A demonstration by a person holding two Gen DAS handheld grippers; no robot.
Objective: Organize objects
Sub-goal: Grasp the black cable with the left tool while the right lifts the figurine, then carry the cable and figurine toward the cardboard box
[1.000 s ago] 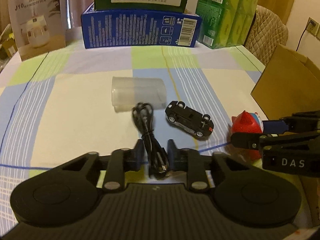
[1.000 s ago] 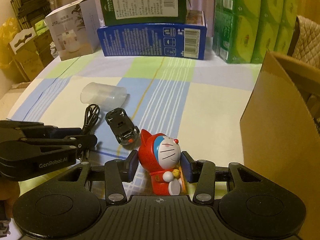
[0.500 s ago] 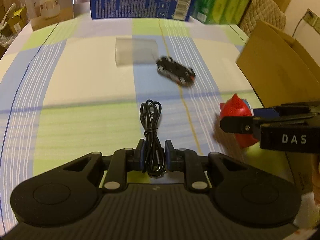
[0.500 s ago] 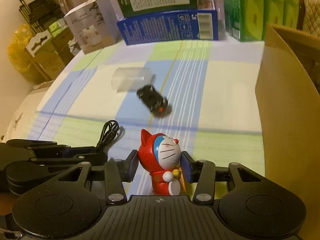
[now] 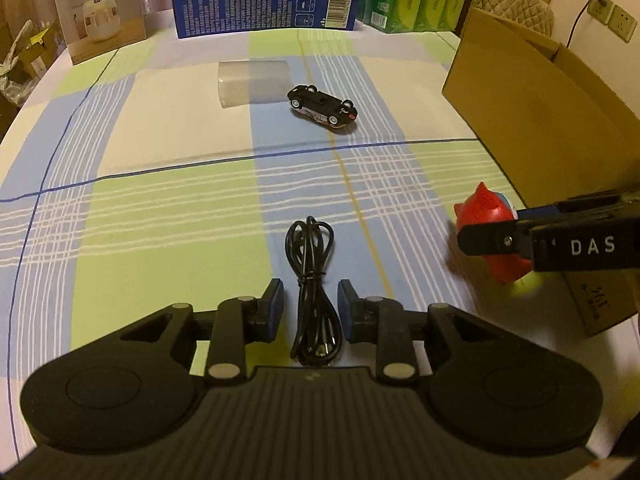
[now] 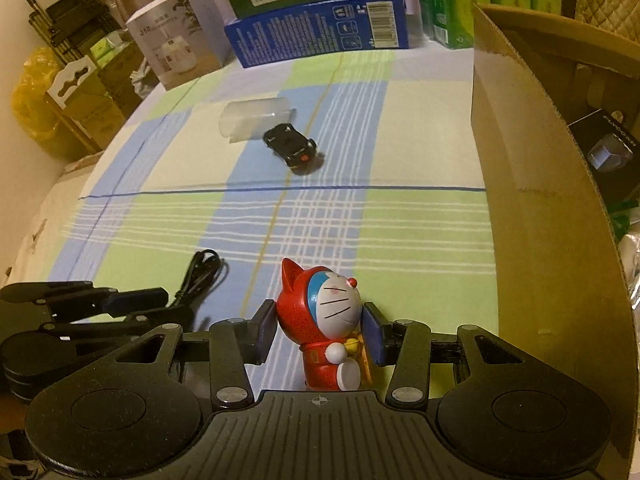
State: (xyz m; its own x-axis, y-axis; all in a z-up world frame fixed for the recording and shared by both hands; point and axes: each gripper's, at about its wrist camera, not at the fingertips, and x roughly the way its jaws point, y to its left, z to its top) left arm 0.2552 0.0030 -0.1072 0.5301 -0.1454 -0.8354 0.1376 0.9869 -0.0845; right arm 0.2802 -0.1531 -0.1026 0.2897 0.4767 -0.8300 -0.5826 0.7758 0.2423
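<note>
A bundled black cable [image 5: 313, 288] lies on the checked cloth; a black toy car [image 5: 322, 110] rests overturned beside a clear cup [image 5: 253, 83] lying sideways — a red cat figurine [image 6: 329, 326] stands upright.

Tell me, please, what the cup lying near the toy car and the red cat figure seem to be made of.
Cup: probably thin frosted plastic, since the cloth's colours show dimly through it.
Cat figure: probably hard painted plastic or vinyl; its red hood is speckled and its pale face smooth. The look cannot settle either.
</note>
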